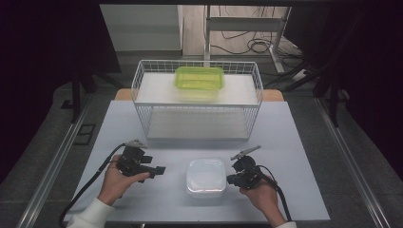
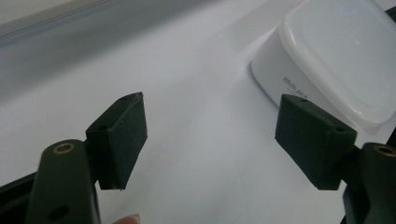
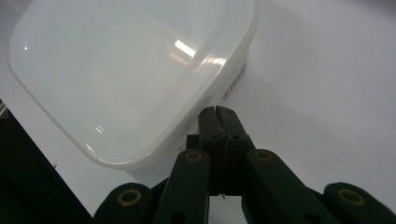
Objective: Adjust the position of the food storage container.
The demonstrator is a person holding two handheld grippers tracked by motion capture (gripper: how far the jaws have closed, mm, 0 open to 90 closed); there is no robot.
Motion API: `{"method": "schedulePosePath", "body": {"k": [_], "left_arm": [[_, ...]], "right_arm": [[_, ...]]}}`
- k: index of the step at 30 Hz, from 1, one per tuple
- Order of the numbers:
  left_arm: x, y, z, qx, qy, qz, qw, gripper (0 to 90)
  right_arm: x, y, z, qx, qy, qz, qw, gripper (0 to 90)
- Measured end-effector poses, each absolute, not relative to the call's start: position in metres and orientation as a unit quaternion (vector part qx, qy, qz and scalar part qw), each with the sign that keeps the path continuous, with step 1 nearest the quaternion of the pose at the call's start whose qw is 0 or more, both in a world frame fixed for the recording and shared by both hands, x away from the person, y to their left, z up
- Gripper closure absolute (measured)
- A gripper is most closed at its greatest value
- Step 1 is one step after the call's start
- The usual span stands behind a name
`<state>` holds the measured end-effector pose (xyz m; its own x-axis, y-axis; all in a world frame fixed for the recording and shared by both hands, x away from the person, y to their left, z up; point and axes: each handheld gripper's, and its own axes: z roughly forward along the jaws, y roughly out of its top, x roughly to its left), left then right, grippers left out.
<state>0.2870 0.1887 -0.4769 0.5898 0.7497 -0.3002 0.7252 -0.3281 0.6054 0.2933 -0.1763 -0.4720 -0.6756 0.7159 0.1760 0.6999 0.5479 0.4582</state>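
Pale table (image 1: 290,142), white wire rack (image 1: 142,90) stood at its far half, lidded white tub (image 1: 205,177) lay near front edge, green tub (image 1: 199,78) apparently on the rack's top shelf.

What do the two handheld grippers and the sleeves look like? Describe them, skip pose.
Both are black. The left gripper has flat rectangular pads on rounded arms with brass-coloured rivets; the right gripper has the same rivets. In the high view each carries a grey three-cornered plate on top and trails a black cable. The person wears white sleeves.
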Motion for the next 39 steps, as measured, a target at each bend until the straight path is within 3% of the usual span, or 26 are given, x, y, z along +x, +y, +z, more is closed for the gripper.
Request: {"method": "schedulePosePath", "body": {"k": [9,17,20,21,22,23,24,29,33,39], "left_arm": [[0.288,0.191,-0.476,0.81,0.458,0.018,0.366,24.5],[0.285,0.196,-0.471,0.789,0.478,0.034,0.384,25.4],[0.284,0.198,-0.467,0.779,0.482,0.034,0.4,25.6],[0.284,0.198,-0.466,0.775,0.484,0.031,0.405,25.6],[0.284,0.198,-0.465,0.774,0.484,0.029,0.407,25.6],[0.283,0.198,-0.465,0.771,0.484,0.021,0.413,25.6],[0.283,0.198,-0.465,0.771,0.484,0.021,0.413,25.6],[0.283,0.195,-0.465,0.764,0.486,-0.001,0.424,25.0],[0.282,0.195,-0.464,0.756,0.485,-0.019,0.439,24.9],[0.281,0.195,-0.463,0.751,0.484,-0.029,0.449,24.9]], "right_arm": [[0.296,-0.152,-0.473,0.381,0.885,0.267,0.014,89.3],[0.295,-0.17,-0.459,0.392,0.868,0.302,0.035,88.6],[0.293,-0.179,-0.449,0.395,0.858,0.323,0.051,78.5],[0.293,-0.186,-0.445,0.401,0.848,0.342,0.055,68.4],[0.293,-0.186,-0.445,0.401,0.848,0.342,0.055,68.4],[0.293,-0.192,-0.442,0.409,0.835,0.364,0.05,56.8],[0.293,-0.192,-0.442,0.409,0.835,0.364,0.05,56.8],[0.295,-0.202,-0.442,0.425,0.802,0.418,0.005,35.8],[0.296,-0.207,-0.444,0.425,0.791,0.439,-0.025,30.7],[0.296,-0.208,-0.446,0.419,0.786,0.452,-0.045,29.8]]}}
